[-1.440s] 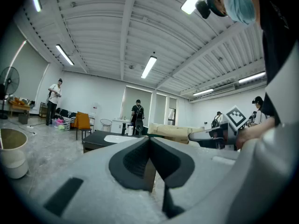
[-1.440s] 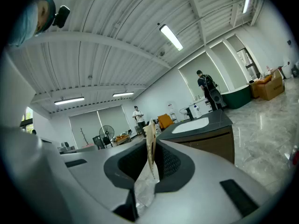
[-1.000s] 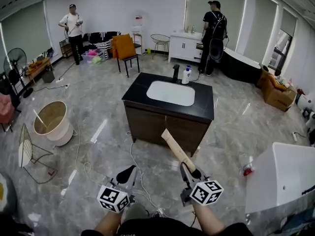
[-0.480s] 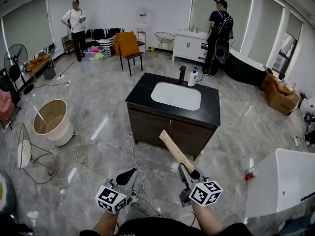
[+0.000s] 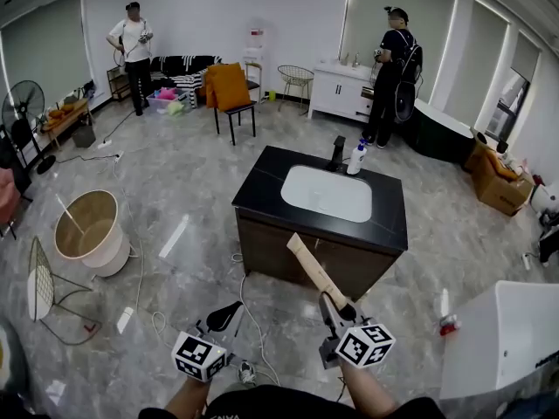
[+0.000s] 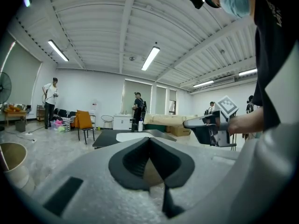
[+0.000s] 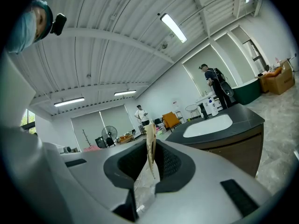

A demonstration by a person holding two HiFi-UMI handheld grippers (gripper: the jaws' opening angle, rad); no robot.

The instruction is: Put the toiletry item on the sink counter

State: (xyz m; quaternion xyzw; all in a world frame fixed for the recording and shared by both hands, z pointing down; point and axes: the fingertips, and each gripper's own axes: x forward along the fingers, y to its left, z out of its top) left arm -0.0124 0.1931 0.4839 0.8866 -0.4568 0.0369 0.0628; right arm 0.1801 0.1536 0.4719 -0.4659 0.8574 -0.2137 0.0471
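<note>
A long flat tan toiletry packet (image 5: 314, 270) sticks up and away from my right gripper (image 5: 337, 309), which is shut on its near end. In the right gripper view the packet (image 7: 150, 143) stands edge-on between the dark pads. My left gripper (image 5: 224, 315) hangs low at the left, shut with nothing in it; its pads (image 6: 140, 157) meet in a point. Ahead stands the black sink counter (image 5: 262, 201) with a white basin (image 5: 327, 192), a black faucet (image 5: 339, 154) and a white pump bottle (image 5: 356, 157). Both grippers are well short of the counter.
A wooden tub (image 5: 86, 225) and a wire frame (image 5: 39, 282) sit on the floor at left, with cables (image 5: 144, 278) trailing near my feet. A white bathtub (image 5: 498, 339) is at the right. Two people (image 5: 133, 42) (image 5: 395, 68), an orange chair (image 5: 229, 90) and a white cabinet (image 5: 341, 90) are at the back.
The sink counter has shifted right and slightly nearer in the head view as I move. Both grippers keep their pose, and the packet stays gripped.
</note>
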